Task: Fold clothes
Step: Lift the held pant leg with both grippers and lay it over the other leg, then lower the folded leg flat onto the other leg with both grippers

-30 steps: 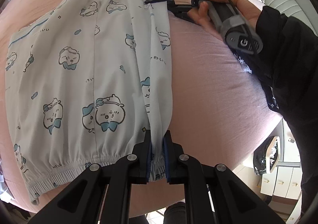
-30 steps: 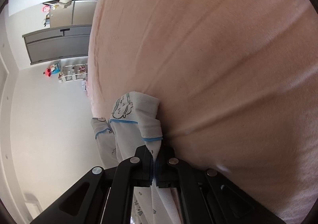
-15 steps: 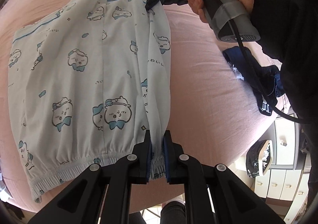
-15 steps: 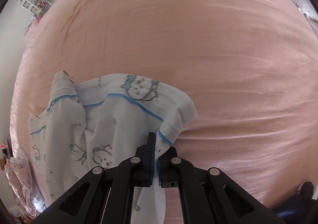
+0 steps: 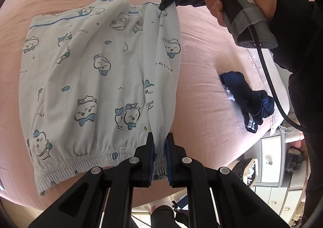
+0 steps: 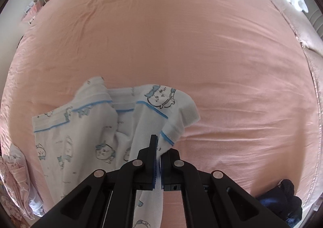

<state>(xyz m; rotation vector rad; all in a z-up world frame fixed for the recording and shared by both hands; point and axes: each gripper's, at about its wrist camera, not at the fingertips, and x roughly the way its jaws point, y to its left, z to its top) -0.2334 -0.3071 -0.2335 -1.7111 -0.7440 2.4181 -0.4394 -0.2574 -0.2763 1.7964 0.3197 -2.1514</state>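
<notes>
Left claw point(image 5: 159, 157) pinches shorts point(image 5: 97, 86) at the waistband; right claw point(image 5: 164, 4) pinches the hem, same edge, lifted off the bed point(image 5: 201, 66). Risk: uneven carry-over skews the fold; thin hem could slip out. Versus 1 s ago: right claw higher, now pointing down; edge raised.

The left gripper point(image 5: 159, 159) is covering the stretch of elastic waistband of the printed shorts point(image 5: 97, 86) pinched between its jaws. In the right wrist view the right gripper point(image 6: 158, 159) is hiding the shorts' hem corner it is clamping, and the near part of the cloth is running out of the bottom edge. A dark blue garment point(image 5: 248, 98) is lying bunched, its kind unreadable. The person's sleeve point(image 5: 298, 50) is being cut off at the right.
</notes>
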